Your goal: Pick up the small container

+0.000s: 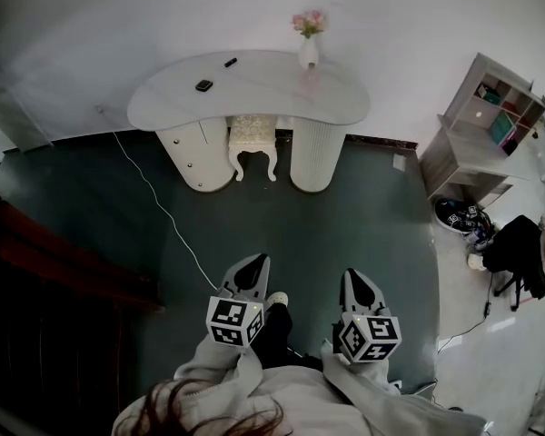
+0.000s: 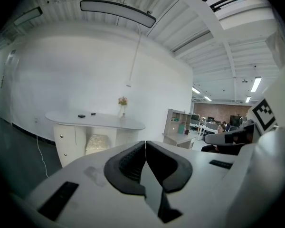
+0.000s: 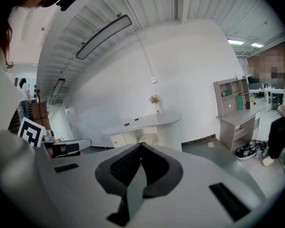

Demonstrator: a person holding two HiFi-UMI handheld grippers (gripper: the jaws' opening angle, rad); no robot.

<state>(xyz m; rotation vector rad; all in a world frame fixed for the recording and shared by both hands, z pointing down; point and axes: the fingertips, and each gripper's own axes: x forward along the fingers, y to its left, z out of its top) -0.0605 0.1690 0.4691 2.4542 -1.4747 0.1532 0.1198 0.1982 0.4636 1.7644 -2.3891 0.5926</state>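
Observation:
A small dark container (image 1: 203, 85) lies on the left part of the white curved table (image 1: 263, 98), far ahead across the floor. In the left gripper view the small container (image 2: 80, 115) is a tiny dark speck, and so it is in the right gripper view (image 3: 127, 124). My left gripper (image 1: 254, 260) and right gripper (image 1: 356, 275) are held low near the person's body, well short of the table. Both point towards it. The left gripper (image 2: 145, 142) is shut and empty. The right gripper (image 3: 141, 145) is shut with nothing in it.
A second small black object (image 1: 230, 62) and a white vase of pink flowers (image 1: 308, 51) also stand on the table. A cream stool (image 1: 252, 142) sits under it. A white cable (image 1: 159, 207) crosses the dark floor. A shelf desk (image 1: 486, 130) and shoes (image 1: 459, 214) are at the right.

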